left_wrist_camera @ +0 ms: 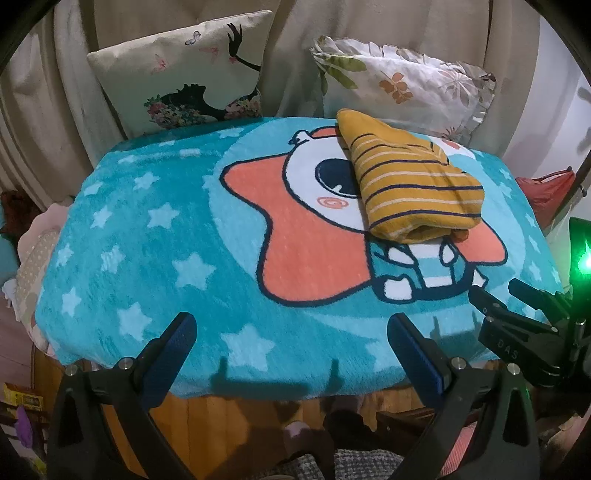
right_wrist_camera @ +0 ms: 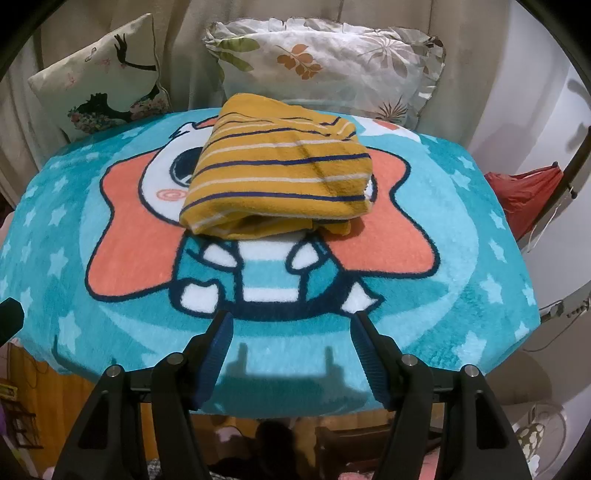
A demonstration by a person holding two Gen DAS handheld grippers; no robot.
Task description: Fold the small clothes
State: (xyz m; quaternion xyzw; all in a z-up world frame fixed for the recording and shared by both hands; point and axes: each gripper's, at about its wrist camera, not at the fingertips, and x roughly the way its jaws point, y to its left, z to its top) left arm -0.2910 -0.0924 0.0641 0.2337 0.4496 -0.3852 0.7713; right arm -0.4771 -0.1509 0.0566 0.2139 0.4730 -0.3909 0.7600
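Beige curtains [right_wrist_camera: 92,29] at the far side, two cushions propped against them: silhouette-print cushion [left_wrist_camera: 177,74] far left, leaf-print cushion [right_wrist_camera: 325,62] far right, both kept off the working area. In front, round table [right_wrist_camera: 33,373] with wooden side, covered by turquoise star blanket [right_wrist_camera: 461,229] bearing a cartoon figure, presumably spread as a soft, clean base for folding. On that blanket, toward the far centre-right, mustard striped garment [right_wrist_camera: 280,177]: already doubled into a compact bundle, layered edges facing near, lying over the cartoon's face and touching nothing but the blanket. Looks folded, or very nearly; placed away from the near rim, probably to leave free space for a further piece. Left gripper [left_wrist_camera: 291,332] hanging over the near edge of the table, jaws spread wide, nothing between them, blue pads clear of the cloth. Right gripper [right_wrist_camera: 291,328] likewise near the rim, just right of the left one and seen in the left view at the right margin, jaws parted and empty, aimed toward the bundle yet well apart from it. Both tilted downward over the blanket, shadows falling on the near strip. Red cloth or bag [right_wrist_camera: 524,195] off the table at the right, too unclear to identify. Judged stage: fold finished, both tools released and drawn back.
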